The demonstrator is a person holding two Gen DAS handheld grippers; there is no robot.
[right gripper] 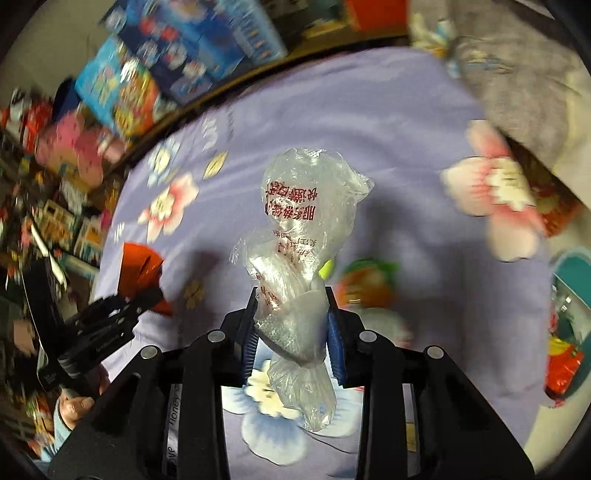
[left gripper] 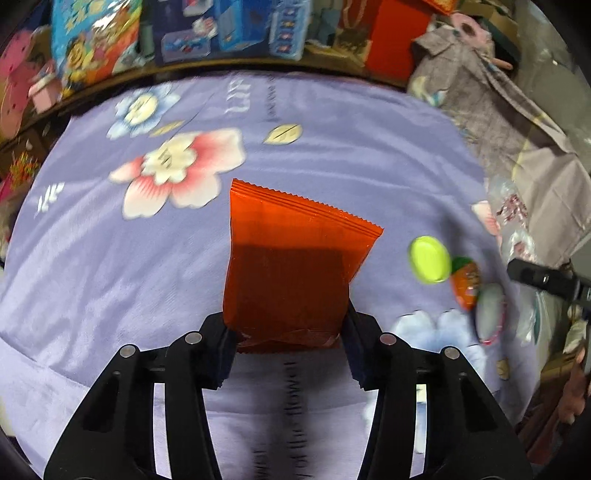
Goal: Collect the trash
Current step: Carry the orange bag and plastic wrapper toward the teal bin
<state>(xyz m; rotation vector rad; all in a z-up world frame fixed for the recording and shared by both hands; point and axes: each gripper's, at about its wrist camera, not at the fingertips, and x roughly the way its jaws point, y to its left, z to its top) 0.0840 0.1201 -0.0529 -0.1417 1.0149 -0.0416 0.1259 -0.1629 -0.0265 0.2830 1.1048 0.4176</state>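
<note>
Orange foil snack packet [left gripper: 291, 266]: clamped by its near, crimped end between the two blue pads of the left gripper [left gripper: 286, 343], standing up over the cloth.
Left gripper, seen from the right wrist: at the left of that view, jaws closed on the same packet [right gripper: 142, 273].
Clear crumpled plastic bag with red print [right gripper: 299, 266]: pinched at its middle by the right gripper [right gripper: 291, 332], both ends sticking out past the pads.
Lavender flower-printed cloth [left gripper: 110, 258]: spread under both grippers.
Lime-green round cap [left gripper: 429, 259]: lying on the cloth at the right, touching an orange carrot-shaped wrapper [left gripper: 467, 282].
Colourful toy boxes [left gripper: 229, 26]: stacked along the far edge, blurred.
</note>
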